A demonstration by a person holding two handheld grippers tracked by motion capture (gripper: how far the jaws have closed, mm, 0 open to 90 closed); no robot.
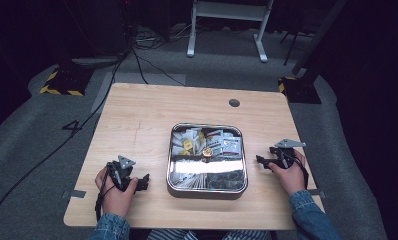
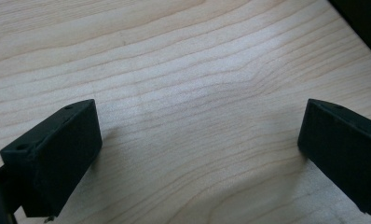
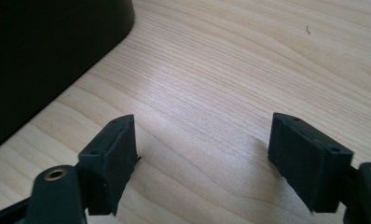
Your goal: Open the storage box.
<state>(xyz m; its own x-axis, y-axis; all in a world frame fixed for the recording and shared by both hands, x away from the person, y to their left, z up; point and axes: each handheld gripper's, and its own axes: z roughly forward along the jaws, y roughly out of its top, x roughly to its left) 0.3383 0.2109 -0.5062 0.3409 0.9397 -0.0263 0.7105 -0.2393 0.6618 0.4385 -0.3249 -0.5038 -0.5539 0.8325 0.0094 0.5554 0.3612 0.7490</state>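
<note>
A square metal tin (image 1: 207, 187) with rounded corners sits at the centre of the wooden table (image 1: 137, 115), lid off or glazed; which cannot be told. Inside, paper sachets (image 1: 226, 142) fill the half toward 12 o'clock, with a small yellow item (image 1: 187, 145) and a brass-coloured round piece (image 1: 206, 152) near the middle. The half toward 6 o'clock holds pale packets at its left and dark contents at its right, too small to identify.

The left gripper (image 1: 143, 182) rests on the table at 9 o'clock of the tin, near but not touching it. In the left gripper view its jaws stand wide apart over bare wood (image 2: 193, 116), nothing between them. The right gripper (image 1: 263, 161) rests at 3 o'clock of the tin, just beside its wall. In the right gripper view its jaws are likewise spread and empty, with a dark curved edge (image 3: 58, 51) at upper left, probably the tin's side.

Assessment: handling of the tin's contents appears not yet started. No item is held, none lies outside the tin, and both grippers sit flanking it. All picking or sorting work remains.
</note>
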